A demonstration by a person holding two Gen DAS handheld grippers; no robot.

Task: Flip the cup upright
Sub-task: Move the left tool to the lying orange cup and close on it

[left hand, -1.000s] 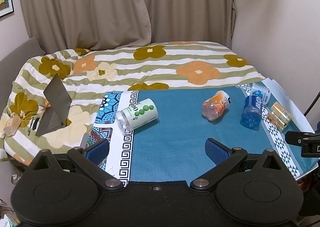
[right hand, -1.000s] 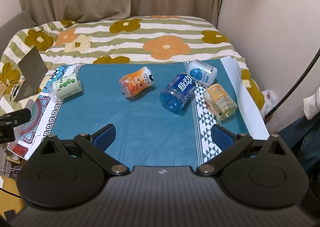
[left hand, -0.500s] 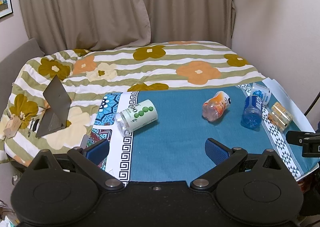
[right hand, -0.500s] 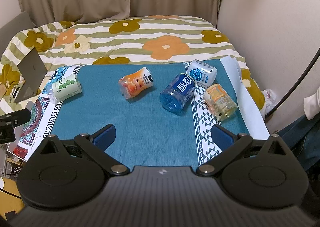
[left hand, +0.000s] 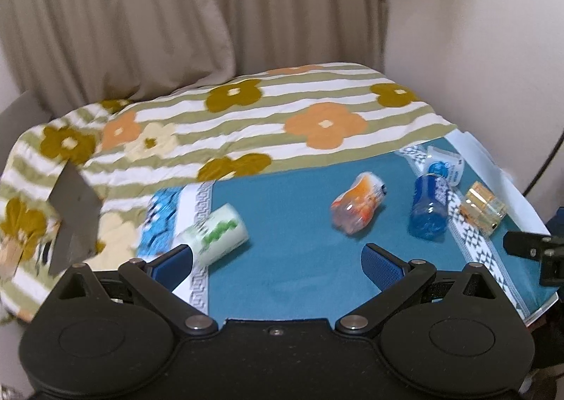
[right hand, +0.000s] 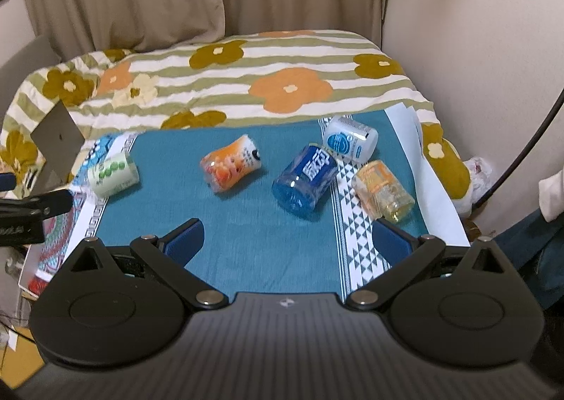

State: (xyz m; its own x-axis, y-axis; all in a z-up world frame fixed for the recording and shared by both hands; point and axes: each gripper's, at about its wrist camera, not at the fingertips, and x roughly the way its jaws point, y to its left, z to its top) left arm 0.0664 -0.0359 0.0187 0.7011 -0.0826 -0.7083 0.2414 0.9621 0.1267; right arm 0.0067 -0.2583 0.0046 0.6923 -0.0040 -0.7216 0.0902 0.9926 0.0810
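— Both tongs are hanging released, left and right, gripping nothing.
— And the cups?
— Lying sideways on the blue cloth; the green cup is nearest the left. Probably light, thin, slippery plastic, so it's best pinched mid-body, gently.

Landmark: blue cup, lying on its side on the teal cloth.

- Near side of it: bare cloth, open lane.
- Left: orange cup on its side, a gap of bare cloth between the two.
- Far right: white cup right up against it; contact not clear.
- Right: yellow cup just beside, narrow gap only.
- Far left: green-dotted cup well apart, at the cloth's patterned border.
- Behind: floral blanket.
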